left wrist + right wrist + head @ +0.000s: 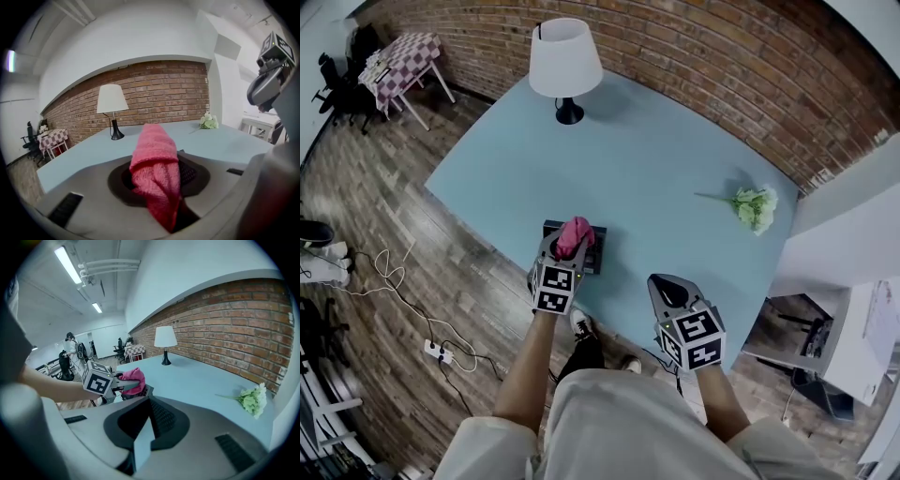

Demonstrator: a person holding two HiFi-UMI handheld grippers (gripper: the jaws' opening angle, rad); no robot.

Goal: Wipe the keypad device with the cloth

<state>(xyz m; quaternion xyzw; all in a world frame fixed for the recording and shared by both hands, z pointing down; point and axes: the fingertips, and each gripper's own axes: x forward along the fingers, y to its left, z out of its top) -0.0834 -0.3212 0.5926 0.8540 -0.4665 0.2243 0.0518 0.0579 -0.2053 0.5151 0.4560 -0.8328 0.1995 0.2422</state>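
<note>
Overhead, left gripper (570, 242) fingers clamping pink cloth (576, 232) over keypad device (595, 255), right gripper (669, 285) fingers narrowly apart

Bright, even light; strong fisheye distortion

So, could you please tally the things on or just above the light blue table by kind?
White-shaded lamp with black base: 1
Black keypad device: 1
Pink knitted cloth: 1
White artificial flower bunch: 1
Total: 4
</note>
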